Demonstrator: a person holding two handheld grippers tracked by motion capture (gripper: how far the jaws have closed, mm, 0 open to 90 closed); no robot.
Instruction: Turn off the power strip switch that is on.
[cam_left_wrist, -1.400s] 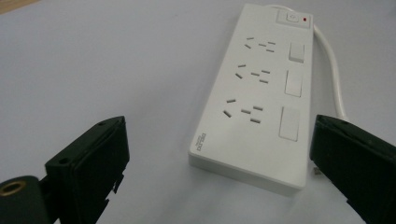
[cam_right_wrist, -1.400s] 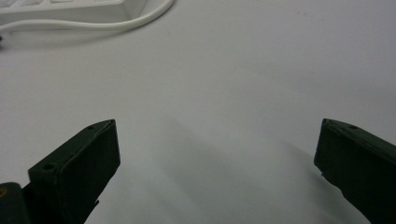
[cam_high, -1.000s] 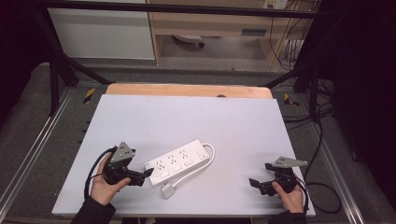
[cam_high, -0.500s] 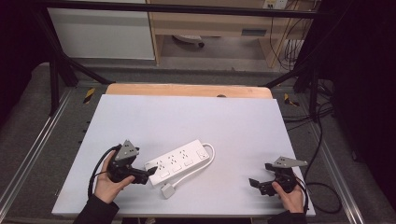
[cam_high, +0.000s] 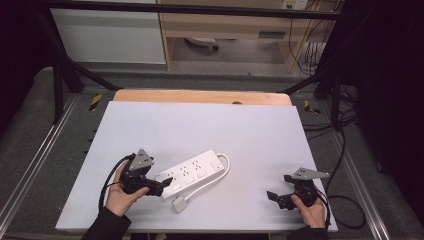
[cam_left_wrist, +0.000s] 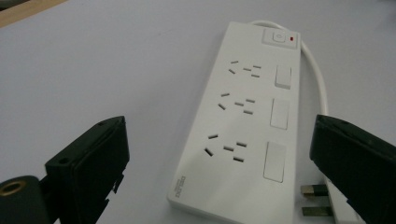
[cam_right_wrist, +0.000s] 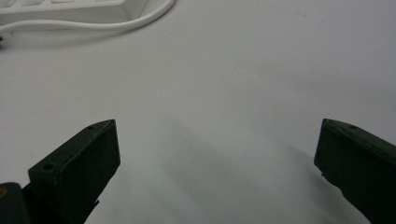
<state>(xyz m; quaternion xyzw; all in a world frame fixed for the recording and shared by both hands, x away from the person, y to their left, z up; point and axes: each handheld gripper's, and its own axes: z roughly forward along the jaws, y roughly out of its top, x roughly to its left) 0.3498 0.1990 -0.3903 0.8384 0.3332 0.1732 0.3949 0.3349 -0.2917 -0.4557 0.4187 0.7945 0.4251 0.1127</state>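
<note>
Lower centre of high view: long white plastic power strip (cam_high: 192, 173) flat on pale grey table (cam_high: 210, 125), cord looped, plug beside.

Left gripper (cam_high: 161, 186) at near end, jaws wide, straddling strip, probably for grasp.

Right gripper (cam_high: 272, 196), lower right, jaws wide, holding nothing, parked well apart.

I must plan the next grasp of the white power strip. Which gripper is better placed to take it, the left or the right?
Probably the left. The left gripper is at the near end of the power strip, and its open jaws already frame the strip. The right gripper, also open, rests apart near the table's right edge.
</note>
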